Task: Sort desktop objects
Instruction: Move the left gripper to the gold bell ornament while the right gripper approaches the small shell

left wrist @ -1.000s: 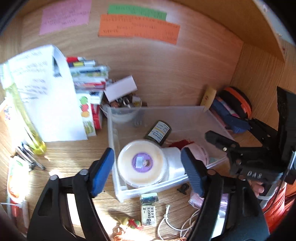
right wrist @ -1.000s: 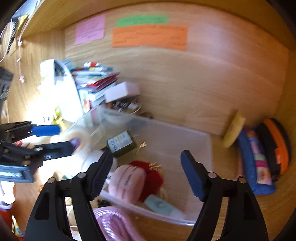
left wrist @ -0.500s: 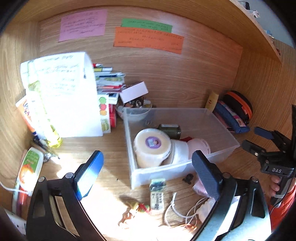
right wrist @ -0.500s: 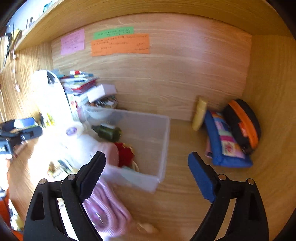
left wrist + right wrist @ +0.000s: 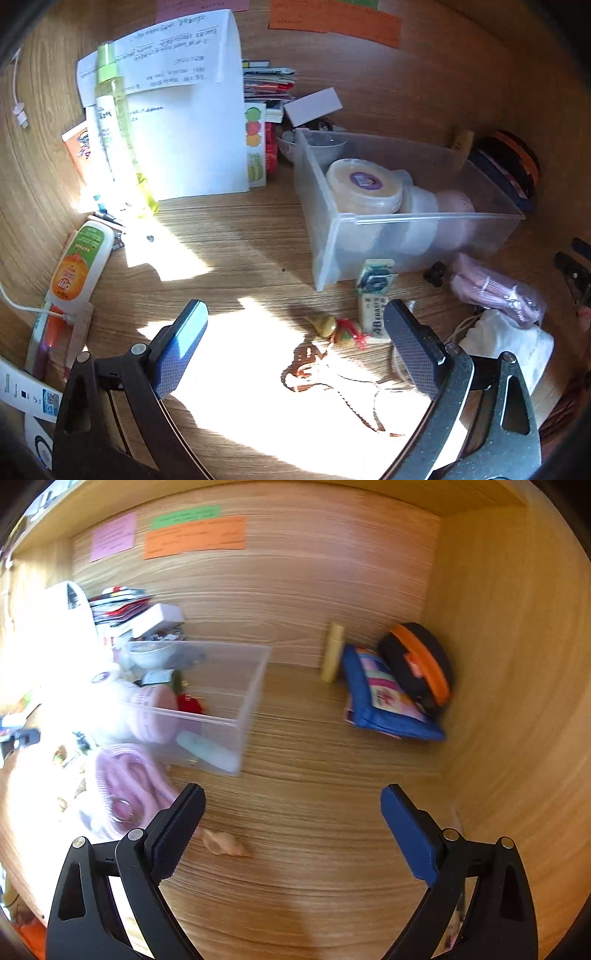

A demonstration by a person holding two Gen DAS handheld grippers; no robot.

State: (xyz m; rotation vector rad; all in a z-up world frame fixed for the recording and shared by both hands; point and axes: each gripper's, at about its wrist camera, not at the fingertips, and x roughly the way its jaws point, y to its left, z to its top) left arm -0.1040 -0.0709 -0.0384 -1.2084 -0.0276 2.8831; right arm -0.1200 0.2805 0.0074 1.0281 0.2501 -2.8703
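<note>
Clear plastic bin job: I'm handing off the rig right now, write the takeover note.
Left gripper: jaws open, empty, above the sunlit desk.
Right gripper: jaws open, empty, above bare wood right of the bin.
Clear plastic bin: already holds a round cream jar with a purple label, a pink pouch and a red item.
Left on the desk: white 4B eraser, pink striped pouch, white drawstring bag, small peach shell, beaded cord charm.
Blue pencil case and black-and-orange case lean in the right corner.
</note>
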